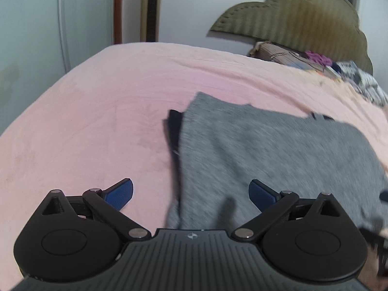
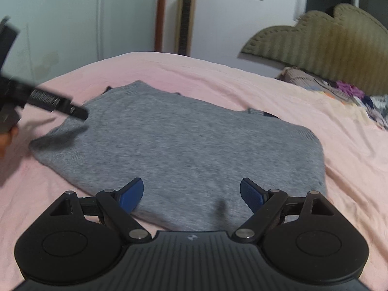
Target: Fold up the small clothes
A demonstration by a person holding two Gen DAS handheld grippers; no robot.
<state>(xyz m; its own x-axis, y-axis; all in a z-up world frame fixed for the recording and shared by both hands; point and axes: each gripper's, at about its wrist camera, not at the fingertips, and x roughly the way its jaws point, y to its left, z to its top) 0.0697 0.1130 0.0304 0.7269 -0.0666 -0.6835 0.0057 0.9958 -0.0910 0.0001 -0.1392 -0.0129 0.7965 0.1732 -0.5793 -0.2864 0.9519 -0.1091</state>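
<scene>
A grey knitted garment (image 2: 184, 140) lies folded flat on the pink bedspread (image 2: 315, 111), with dark blue trim peeking out at its edges. In the left wrist view the garment (image 1: 266, 150) fills the right half, with a dark strip (image 1: 173, 131) along its left edge. My left gripper (image 1: 191, 194) is open and empty, just above the garment's near left edge. It also shows in the right wrist view (image 2: 60, 106) over the garment's left corner. My right gripper (image 2: 191, 194) is open and empty above the garment's near edge.
A pile of mixed clothes (image 2: 359, 97) lies at the far right by the olive headboard (image 2: 322, 41). A gold tower fan (image 2: 185, 17) and a white wall stand behind the bed. Bare pink bedspread (image 1: 84, 121) lies to the left of the garment.
</scene>
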